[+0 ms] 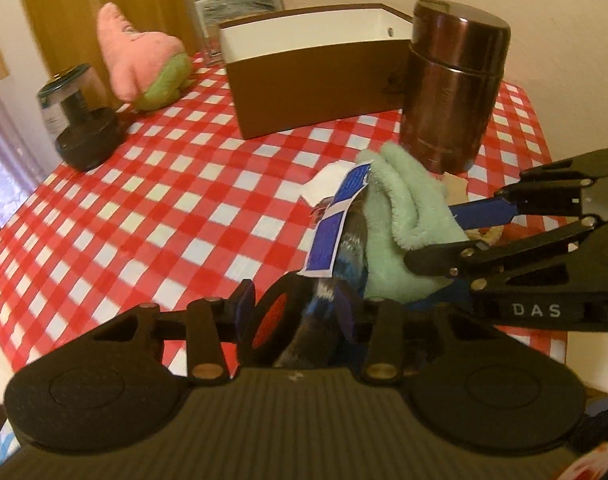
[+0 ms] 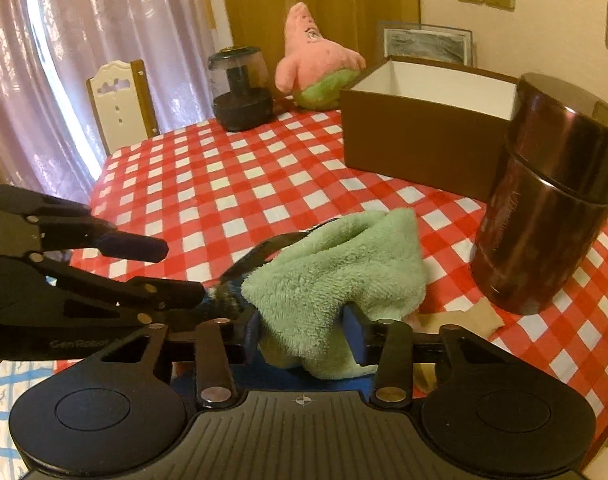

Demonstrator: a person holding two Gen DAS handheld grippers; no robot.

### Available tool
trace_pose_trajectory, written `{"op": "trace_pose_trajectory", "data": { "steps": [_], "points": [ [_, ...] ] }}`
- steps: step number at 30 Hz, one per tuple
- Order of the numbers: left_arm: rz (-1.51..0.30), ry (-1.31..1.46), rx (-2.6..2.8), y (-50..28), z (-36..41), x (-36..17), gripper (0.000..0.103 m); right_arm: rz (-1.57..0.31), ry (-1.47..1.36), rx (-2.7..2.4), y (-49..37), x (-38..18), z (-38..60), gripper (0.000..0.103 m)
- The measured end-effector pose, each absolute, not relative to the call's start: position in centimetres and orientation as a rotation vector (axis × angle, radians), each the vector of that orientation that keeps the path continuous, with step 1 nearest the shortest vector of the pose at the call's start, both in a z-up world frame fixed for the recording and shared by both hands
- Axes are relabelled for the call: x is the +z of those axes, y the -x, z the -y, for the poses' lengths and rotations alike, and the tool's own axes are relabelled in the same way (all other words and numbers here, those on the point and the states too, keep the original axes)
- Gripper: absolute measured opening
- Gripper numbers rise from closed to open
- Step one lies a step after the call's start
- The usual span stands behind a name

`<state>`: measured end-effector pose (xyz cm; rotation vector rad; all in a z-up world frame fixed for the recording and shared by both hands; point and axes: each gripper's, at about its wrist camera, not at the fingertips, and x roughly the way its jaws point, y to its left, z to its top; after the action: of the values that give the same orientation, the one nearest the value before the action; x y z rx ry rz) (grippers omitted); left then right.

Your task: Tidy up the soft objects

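A mint-green fleece cloth [image 2: 335,272] is pinched between my right gripper's [image 2: 304,332] blue pads, held above the checked tablecloth. In the left wrist view the cloth [image 1: 403,216] hangs beside a dark shiny fabric piece with a blue and white tag [image 1: 335,224], which my left gripper [image 1: 300,308] is shut on. The two grippers are close together, each visible in the other's view. A pink and green starfish plush [image 2: 315,60] sits at the far side of the table, also in the left wrist view [image 1: 144,60]. An open brown box [image 2: 423,120] with a white inside stands behind the cloth.
A tall brown metal canister [image 2: 543,200] stands right of the cloth, close to the box. A small dark jar-like appliance [image 2: 240,88] stands at the far left by the plush. A framed picture [image 2: 423,40] leans on the wall. A chair [image 2: 120,100] stands beyond the table's left edge.
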<state>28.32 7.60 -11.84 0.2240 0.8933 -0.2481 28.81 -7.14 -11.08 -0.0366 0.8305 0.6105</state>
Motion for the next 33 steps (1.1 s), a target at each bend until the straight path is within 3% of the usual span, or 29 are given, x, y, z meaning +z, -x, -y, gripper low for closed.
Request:
{"op": "trace_pose_trajectory", "data": {
  "steps": [8,33],
  "points": [
    [-0.898,-0.229,-0.292,-29.9,-6.2,-12.6,0.029,-0.855,0.005,0.582,-29.4,-11.7,8.9,0.035],
    [-0.980,-0.262,-0.316,-33.1,-4.4,-15.8,0.020,-0.913,-0.050,0.530,-30.4,-12.8,11.0,0.035]
  ]
}}
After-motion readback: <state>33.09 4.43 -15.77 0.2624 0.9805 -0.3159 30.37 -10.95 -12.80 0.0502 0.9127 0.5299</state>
